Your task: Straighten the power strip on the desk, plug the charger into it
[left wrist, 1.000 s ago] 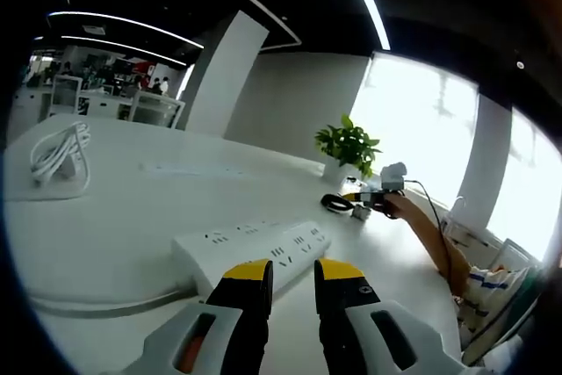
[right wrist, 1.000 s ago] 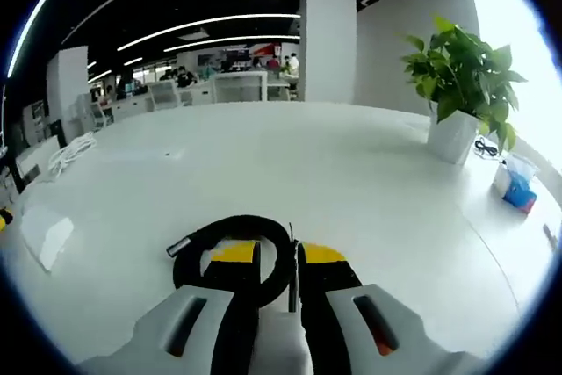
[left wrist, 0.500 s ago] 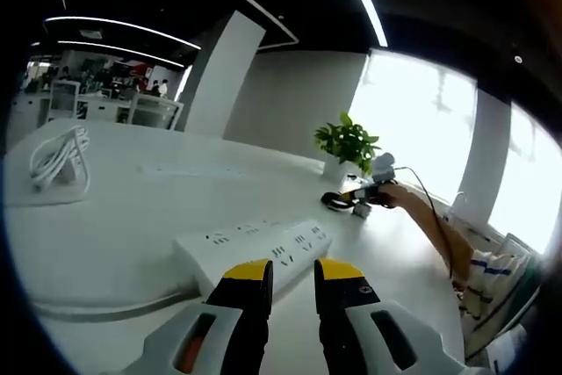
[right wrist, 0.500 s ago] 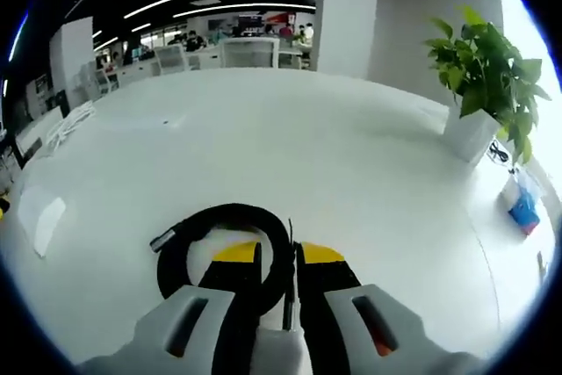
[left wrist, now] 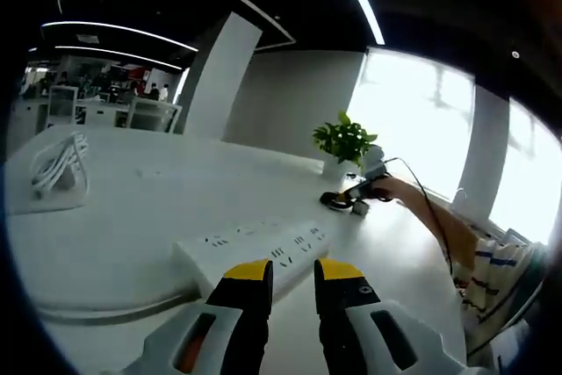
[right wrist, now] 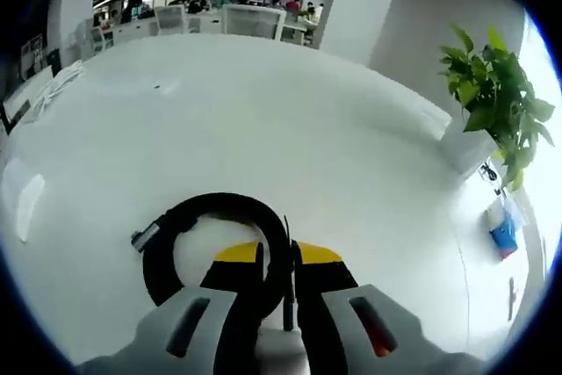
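Observation:
A white power strip (left wrist: 255, 248) lies at a slant on the white desk (left wrist: 132, 208), just beyond my left gripper (left wrist: 292, 274). The left jaws stand a little apart with nothing between them. Its grey cord (left wrist: 105, 306) runs off to the left. Farther right, a person's arm (left wrist: 435, 230) holds my right gripper (left wrist: 367, 192) above the desk. In the right gripper view, my right gripper (right wrist: 278, 256) is shut on the white charger (right wrist: 283, 344). The charger's black cable (right wrist: 206, 217) hangs in a coil in front of the jaws.
A potted plant (left wrist: 344, 142) (right wrist: 493, 103) stands near the desk's far edge. A coiled white cable (left wrist: 57, 160) (right wrist: 54, 85) lies at the left. A small blue item (right wrist: 505, 233) sits past the plant. Chairs and desks fill the room behind.
The right gripper view has tipped down and shifted, so the plant sits farther right and the cable coil lower. In the left gripper view the right gripper has drifted slightly left. The power strip has not moved.

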